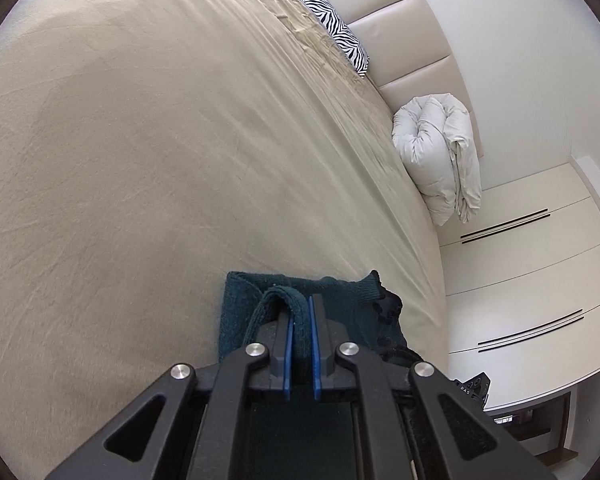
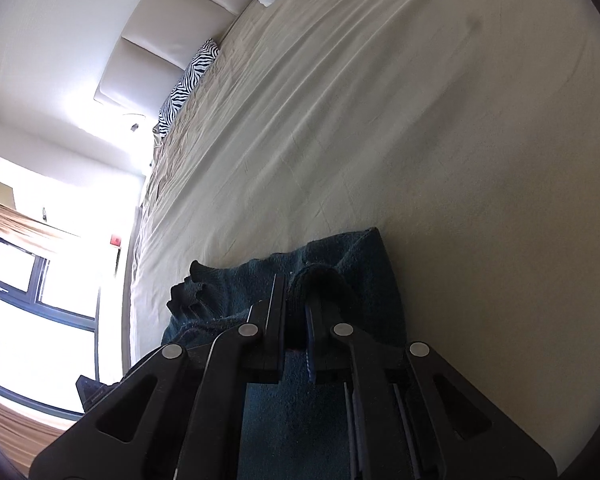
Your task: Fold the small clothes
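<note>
A small dark teal knitted garment (image 1: 240, 312) lies on the beige bed sheet (image 1: 160, 160) close under both grippers. My left gripper (image 1: 300, 304) is shut on a raised fold of its edge, pinched between the blue pads. In the right wrist view the same garment (image 2: 372, 276) shows, and my right gripper (image 2: 296, 288) is shut on another bunched fold of it. A dark ruffled cuff (image 1: 388, 304) of the garment sticks out to the side; it also shows in the right wrist view (image 2: 188, 292).
A zebra-print pillow (image 1: 332, 20) and a rolled white duvet (image 1: 440, 152) lie at the padded headboard (image 1: 412, 52). White wardrobe doors (image 1: 532, 280) stand beside the bed. A bright window (image 2: 40, 280) is on the other side.
</note>
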`<state>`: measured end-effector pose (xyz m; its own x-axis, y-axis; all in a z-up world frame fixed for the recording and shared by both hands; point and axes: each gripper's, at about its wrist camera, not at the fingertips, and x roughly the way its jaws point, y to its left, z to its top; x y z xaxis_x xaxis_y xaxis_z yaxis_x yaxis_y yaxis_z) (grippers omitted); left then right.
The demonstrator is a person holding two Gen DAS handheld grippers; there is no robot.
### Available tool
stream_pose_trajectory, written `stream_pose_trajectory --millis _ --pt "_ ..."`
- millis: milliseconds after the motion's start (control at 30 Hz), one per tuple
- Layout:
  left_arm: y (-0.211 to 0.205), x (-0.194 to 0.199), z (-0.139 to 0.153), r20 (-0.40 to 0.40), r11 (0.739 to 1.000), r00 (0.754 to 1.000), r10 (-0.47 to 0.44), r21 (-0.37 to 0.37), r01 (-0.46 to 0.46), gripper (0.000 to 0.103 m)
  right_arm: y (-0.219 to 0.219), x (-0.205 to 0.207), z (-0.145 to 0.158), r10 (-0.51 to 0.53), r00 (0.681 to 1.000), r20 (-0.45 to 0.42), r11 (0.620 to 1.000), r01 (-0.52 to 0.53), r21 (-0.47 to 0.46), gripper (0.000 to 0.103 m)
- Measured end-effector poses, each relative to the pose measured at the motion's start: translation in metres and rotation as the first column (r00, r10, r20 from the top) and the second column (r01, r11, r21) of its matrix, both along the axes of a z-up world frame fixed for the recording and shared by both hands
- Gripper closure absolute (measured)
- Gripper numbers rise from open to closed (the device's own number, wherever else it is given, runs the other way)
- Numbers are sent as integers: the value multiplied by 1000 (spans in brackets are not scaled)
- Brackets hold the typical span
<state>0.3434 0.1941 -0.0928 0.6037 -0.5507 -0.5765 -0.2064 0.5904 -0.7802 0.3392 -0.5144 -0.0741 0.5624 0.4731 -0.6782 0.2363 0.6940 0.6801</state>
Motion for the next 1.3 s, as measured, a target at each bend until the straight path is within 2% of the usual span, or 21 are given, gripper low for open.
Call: stream_pose_trajectory --millis 33,67,100,133,167,200,300,367,467,533,600,733,767,867,900,967,1033,1067,1133,1233,1300 --pt "-1 4 -2 -3 1000 1000 -7 1 7 76 -1 4 -5 -8 1000 -16 1000 8 -1 91" --pt "-2 5 -4 -6 1000 1000 -4 11 4 64 -2 6 -8 -11 1000 -19 1000 11 0 79" --pt "-1 2 -3 6 1000 1000 6 19 -7 48 -2 7 -9 -15 1000 -9 1000 15 3 61" --pt "0 -1 -2 23 1000 1000 14 20 -14 43 -4 5 -9 -22 1000 13 1000 22 9 51" --pt "2 -4 -2 25 999 999 19 26 -20 43 -6 3 -8 -35 999 39 999 34 22 36" --pt "3 -7 -2 21 999 1000 23 32 -24 43 -9 1 -6 -57 997 54 998 55 25 31" --pt "6 -20 1 35 998 999 40 36 -41 43 -18 -6 -3 -87 994 71 996 85 25 31" --pt "4 -29 7 49 997 998 33 69 -36 43 -18 -14 1 -82 994 76 997 82 -6 31" --pt "-5 -47 15 72 991 997 2 131 -12 40 -5 -33 14 -28 994 105 990 42 -136 34" --pt "-11 -59 16 79 986 997 -15 170 1 36 9 -47 21 32 992 120 972 -3 -235 40" --pt "-19 -65 13 66 978 997 -42 205 28 36 22 -54 23 87 990 114 945 -45 -325 50" --pt "-28 -73 3 50 973 997 -59 226 47 37 39 -48 26 147 983 111 916 -93 -390 55" --pt "-31 -73 2 53 970 996 -69 237 55 39 42 -49 27 161 980 118 906 -99 -412 55" --pt "-40 -68 -3 34 956 995 -97 283 84 64 55 -40 22 200 975 100 869 -129 -477 57" --pt "-42 -68 -5 28 952 995 -97 294 84 69 56 -37 18 207 975 76 863 -146 -483 64" --pt "-44 -69 -5 39 947 995 -95 311 78 71 56 -32 9 208 977 39 856 -163 -490 72" --pt "-45 -71 -4 45 945 995 -92 320 73 80 56 -29 2 202 979 32 857 -161 -490 82" --pt "-46 -71 -3 52 943 994 -92 326 71 81 56 -30 1 200 979 34 855 -157 -494 96" --pt "-49 -73 -2 59 934 993 -99 349 73 87 56 -30 1 192 981 39 852 -147 -503 98" --pt "-53 -75 1 65 924 992 -105 375 73 89 51 -32 2 167 985 50 851 -118 -511 102" --pt "-52 -77 0 66 929 993 -93 365 63 90 45 -34 3 143 988 54 855 -96 -510 103"
